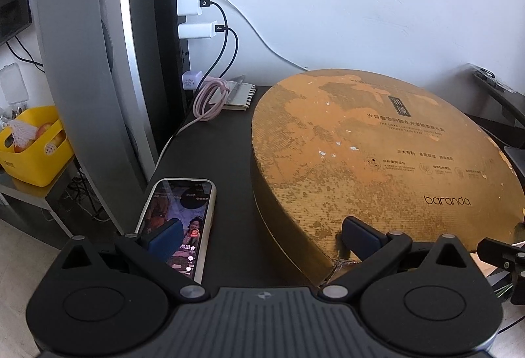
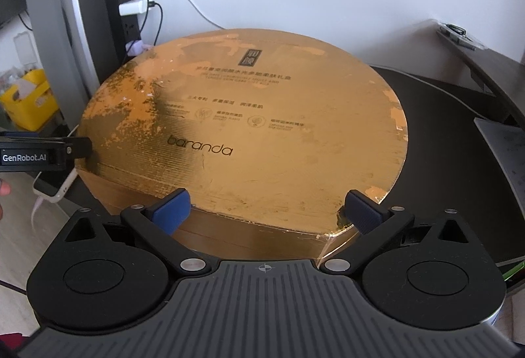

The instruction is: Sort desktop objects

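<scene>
Both grippers spread at the round box's near edge.
I judged left gripper (image 1: pixel 259 235) and right gripper (image 2: pixel 267 207) should straddle the round box (image 2: pixel 242 115) rim evenly, clear of the phone (image 1: pixel 183 220).

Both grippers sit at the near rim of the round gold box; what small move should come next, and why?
Probably ease both forward around the gold box rim before closing. The right gripper and left gripper stand wide open, pads not yet pressing it, and the phone lies beside it.

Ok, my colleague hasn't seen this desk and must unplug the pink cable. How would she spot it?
Start at the big round gold box on the dark desk. Behind its left edge, beside the black power strip, a coiled pink cable rests on a spiral notebook. The other cables are black or white.
</scene>
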Demonstrator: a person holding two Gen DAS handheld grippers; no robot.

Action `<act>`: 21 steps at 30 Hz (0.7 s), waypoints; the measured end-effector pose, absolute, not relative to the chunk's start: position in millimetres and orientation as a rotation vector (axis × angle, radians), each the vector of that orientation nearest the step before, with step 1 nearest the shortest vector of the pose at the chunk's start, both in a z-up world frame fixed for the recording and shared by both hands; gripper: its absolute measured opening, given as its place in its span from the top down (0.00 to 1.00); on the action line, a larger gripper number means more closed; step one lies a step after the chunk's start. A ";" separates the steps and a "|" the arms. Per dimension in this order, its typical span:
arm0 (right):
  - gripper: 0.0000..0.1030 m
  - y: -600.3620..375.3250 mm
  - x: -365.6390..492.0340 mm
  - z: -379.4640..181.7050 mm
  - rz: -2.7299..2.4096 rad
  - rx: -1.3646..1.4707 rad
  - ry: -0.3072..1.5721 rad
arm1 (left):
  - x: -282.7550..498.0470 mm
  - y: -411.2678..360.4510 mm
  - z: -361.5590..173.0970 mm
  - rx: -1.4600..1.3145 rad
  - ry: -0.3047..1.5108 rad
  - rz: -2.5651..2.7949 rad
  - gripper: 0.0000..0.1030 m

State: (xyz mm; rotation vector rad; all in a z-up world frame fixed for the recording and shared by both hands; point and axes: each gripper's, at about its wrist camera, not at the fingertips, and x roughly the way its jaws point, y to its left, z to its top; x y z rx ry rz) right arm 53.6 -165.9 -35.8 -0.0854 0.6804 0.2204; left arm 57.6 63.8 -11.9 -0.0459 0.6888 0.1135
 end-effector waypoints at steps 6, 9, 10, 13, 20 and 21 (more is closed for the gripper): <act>0.01 -172.4 51.4 -23.7 0.223 -0.020 0.654 | 58.1 74.3 3.7 -0.104 0.685 0.131 0.00; 0.00 -182.6 51.5 -10.1 0.223 0.044 0.640 | 58.5 82.6 15.5 -0.125 0.647 0.137 0.00; 0.00 -185.7 52.8 -6.4 0.224 0.061 0.643 | 60.2 85.1 18.4 -0.129 0.636 0.138 0.00; 0.00 -197.3 58.8 3.5 0.224 0.101 0.634 | 70.5 90.9 24.9 -0.127 0.615 0.140 0.00; 0.00 -227.3 94.4 25.9 0.184 0.220 0.605 | 113.2 102.2 35.7 -0.208 0.634 0.091 0.00; 0.00 -230.6 101.7 28.4 0.185 0.239 0.602 | 121.4 103.0 34.9 -0.232 0.649 0.082 0.00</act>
